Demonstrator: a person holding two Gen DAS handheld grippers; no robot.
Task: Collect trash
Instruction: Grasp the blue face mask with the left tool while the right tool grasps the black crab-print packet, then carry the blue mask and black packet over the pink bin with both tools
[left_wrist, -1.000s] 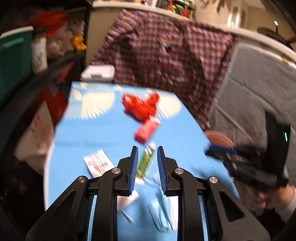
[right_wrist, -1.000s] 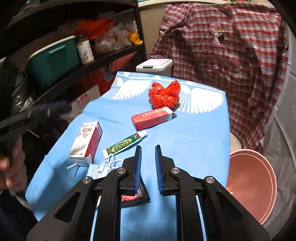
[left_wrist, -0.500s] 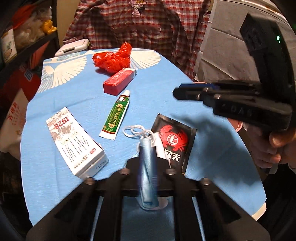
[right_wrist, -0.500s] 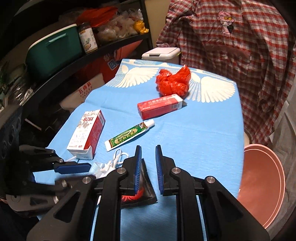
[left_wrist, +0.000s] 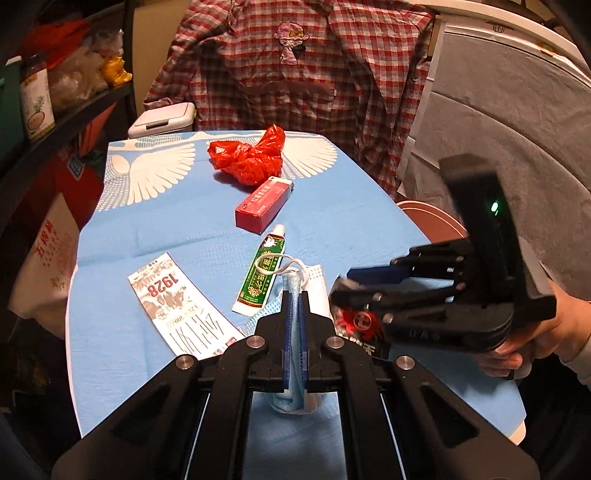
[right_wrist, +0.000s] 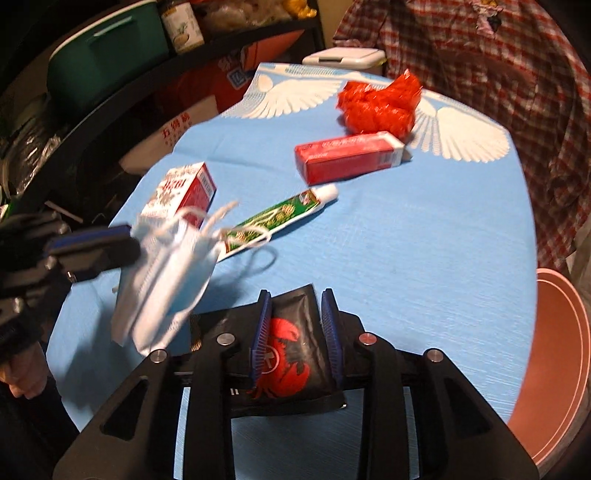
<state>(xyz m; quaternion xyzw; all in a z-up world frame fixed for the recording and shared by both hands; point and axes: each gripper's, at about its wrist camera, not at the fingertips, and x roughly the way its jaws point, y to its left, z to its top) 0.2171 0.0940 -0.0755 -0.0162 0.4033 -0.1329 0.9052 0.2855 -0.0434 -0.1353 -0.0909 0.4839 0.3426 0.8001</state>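
My left gripper (left_wrist: 294, 295) is shut on a blue face mask (left_wrist: 294, 400) and holds it off the blue cloth; in the right wrist view the mask (right_wrist: 166, 280) hangs from that gripper (right_wrist: 127, 240). My right gripper (right_wrist: 295, 306) is open, its fingers either side of a black sachet with a red crab (right_wrist: 291, 354) lying on the cloth. It also shows in the left wrist view (left_wrist: 341, 291), over the sachet (left_wrist: 360, 328). A green tube (left_wrist: 262, 273), a red box (left_wrist: 264, 205), a crumpled red bag (left_wrist: 249, 158) and a white "1928" box (left_wrist: 181, 306) lie on the cloth.
A pink bin (right_wrist: 554, 365) stands below the table's right edge. A white lidded bin (left_wrist: 162, 120) and a plaid shirt (left_wrist: 303, 70) are behind the table. Dark shelves with a green tub (right_wrist: 107, 55) and jars run along the left.
My left gripper has closed on the mask and lifted it. My right gripper has opened and come down around the black sachet.
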